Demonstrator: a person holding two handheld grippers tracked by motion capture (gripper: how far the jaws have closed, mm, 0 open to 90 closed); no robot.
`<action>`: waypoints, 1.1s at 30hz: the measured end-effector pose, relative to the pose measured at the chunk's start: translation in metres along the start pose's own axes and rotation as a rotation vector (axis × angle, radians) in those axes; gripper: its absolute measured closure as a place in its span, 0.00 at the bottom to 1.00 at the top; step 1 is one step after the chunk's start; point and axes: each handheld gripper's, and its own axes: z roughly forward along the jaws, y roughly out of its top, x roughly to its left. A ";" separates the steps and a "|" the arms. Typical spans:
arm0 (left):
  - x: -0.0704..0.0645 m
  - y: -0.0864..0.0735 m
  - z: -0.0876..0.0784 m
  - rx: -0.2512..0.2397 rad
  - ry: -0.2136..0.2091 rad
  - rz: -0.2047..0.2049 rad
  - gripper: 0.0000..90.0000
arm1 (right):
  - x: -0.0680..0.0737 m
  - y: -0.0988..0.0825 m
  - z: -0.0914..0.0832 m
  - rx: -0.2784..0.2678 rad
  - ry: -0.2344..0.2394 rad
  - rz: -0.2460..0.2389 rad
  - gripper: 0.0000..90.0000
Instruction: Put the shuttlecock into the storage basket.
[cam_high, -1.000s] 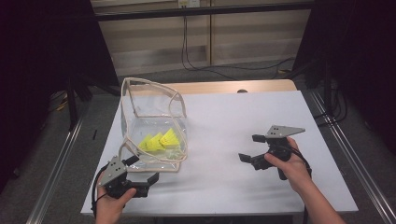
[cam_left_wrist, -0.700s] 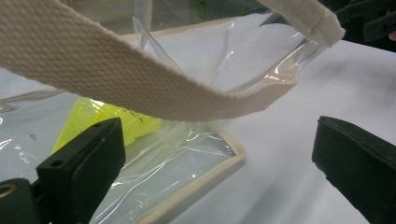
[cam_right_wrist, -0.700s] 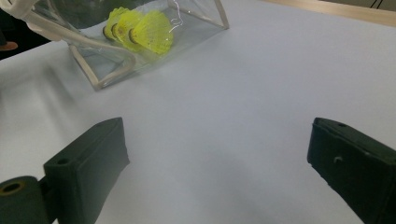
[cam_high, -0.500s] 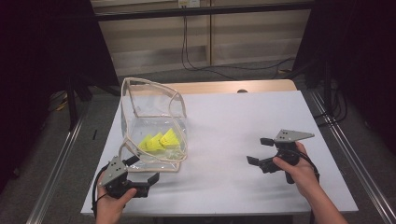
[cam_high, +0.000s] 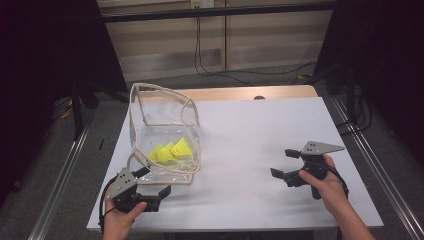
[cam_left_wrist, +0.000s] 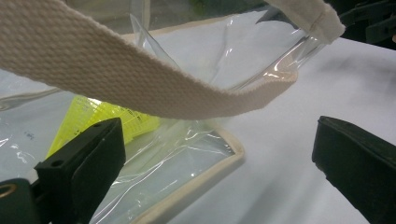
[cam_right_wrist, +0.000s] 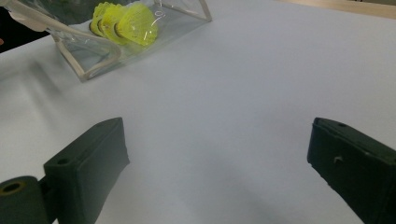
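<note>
Landmark for these notes is the clear bag (cam_high: 165, 135), a transparent plastic tote with cream webbing trim, standing on the white table (cam_high: 250, 145) toward its left half. Inside the bag, low against its near wall, I see a cluster of yellow shuttlecocks (cam_high: 171, 151); in the right gripper view they read as yellow shuttlecocks (cam_right_wrist: 122, 21) pressed behind the plastic, lying on their sides. My left gripper (cam_high: 150, 195) sits just in front of the bag's near bottom corner, jaws spread wide, nothing between them. In the left gripper view the bag's cream strap (cam_left_wrist: 140, 88) arcs across above the open jaws; I cannot tell whether it touches either one. The bag's trimmed bottom edge (cam_left_wrist: 205, 177) lies between the jaws there, closer to the left-hand jaw, with bare table beyond it. My right gripper (cam_high: 287, 165) is well apart from the bag, out to its right and slightly nearer me, jaws also wide open and empty, pointing back toward the bag across bare white table. The hand (cam_high: 327, 187) holding it rests near the table's front right.
</note>
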 end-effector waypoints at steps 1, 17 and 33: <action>0.000 0.000 0.000 -0.001 0.000 -0.004 0.03 | 0.000 -0.001 0.000 -0.001 0.001 0.000 0.05; 0.000 0.000 0.001 0.004 -0.006 0.005 0.03 | -0.005 -0.013 -0.008 -0.010 -0.031 0.005 0.05; 0.000 0.000 0.002 0.005 -0.008 0.009 0.03 | -0.004 -0.022 -0.010 0.000 -0.034 -0.015 0.05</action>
